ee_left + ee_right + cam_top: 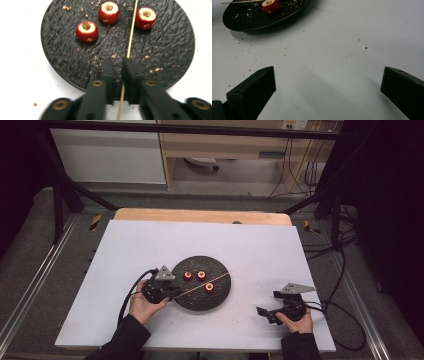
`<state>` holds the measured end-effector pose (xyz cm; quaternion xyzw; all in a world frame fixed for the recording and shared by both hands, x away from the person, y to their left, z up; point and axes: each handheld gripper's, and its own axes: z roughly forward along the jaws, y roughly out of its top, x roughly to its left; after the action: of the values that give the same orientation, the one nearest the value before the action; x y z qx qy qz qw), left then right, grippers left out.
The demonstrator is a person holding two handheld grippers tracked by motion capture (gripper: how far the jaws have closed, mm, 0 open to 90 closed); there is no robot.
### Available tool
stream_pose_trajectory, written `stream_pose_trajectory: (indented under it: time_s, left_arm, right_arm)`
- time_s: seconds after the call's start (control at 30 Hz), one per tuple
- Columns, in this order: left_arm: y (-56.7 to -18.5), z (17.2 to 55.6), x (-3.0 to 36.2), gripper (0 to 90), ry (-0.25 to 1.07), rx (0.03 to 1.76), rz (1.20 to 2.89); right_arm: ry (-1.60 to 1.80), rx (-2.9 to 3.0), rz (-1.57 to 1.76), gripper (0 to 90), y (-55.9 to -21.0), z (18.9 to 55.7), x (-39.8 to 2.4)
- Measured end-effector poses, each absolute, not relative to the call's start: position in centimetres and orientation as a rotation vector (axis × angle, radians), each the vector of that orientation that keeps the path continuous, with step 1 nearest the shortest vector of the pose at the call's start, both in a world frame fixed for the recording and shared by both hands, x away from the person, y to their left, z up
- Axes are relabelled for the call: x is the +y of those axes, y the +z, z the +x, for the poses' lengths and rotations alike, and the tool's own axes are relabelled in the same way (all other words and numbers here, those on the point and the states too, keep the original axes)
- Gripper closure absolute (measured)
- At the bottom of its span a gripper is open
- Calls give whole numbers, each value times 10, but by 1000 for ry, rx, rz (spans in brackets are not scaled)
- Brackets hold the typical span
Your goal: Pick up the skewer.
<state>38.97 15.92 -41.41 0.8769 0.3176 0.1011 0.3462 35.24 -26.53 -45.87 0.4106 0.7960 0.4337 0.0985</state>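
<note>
A round black plate [196, 301] [62, 55] holds three cored red fruit pieces [201, 274] [86, 31]. A thin wooden skewer [204, 284] [131, 32] lies across the plate. My left gripper [176, 291] [117, 61] sits at the plate's left rim. Its jaws stand a little apart, with a gap wider than the skewer. The skewer's end runs between them, close to the right-hand jaw. My right gripper [267, 314] [329, 75] rests wide open over the bare white table, to the right of the plate, with nothing between its jaws. The right gripper view catches the plate's edge [249, 20] and one fruit piece [271, 6].
The white tabletop [150, 245] carries scattered crumbs [284, 55] around the plate. A wooden board edge [200, 215] lies along the far side. Black frame bars and cables [340, 270] stand beyond the table's right edge.
</note>
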Motion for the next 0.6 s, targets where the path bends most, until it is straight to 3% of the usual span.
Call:
stream_pose_trajectory:
  time_s: [0.13,0.27,0.6]
  left_arm:
    - [-406,394,153,632,259,819,2317]
    - [-404,397,144,577,242,805,2365]
    - [-411,401,128,681,200,790,2479]
  right_arm:
    - [1284,2357,1211,9,-459,353,-265]
    - [1287,2358,1212,8,-459,353,-265]
    - [1287,2361,1210,8,-459,353,-265]
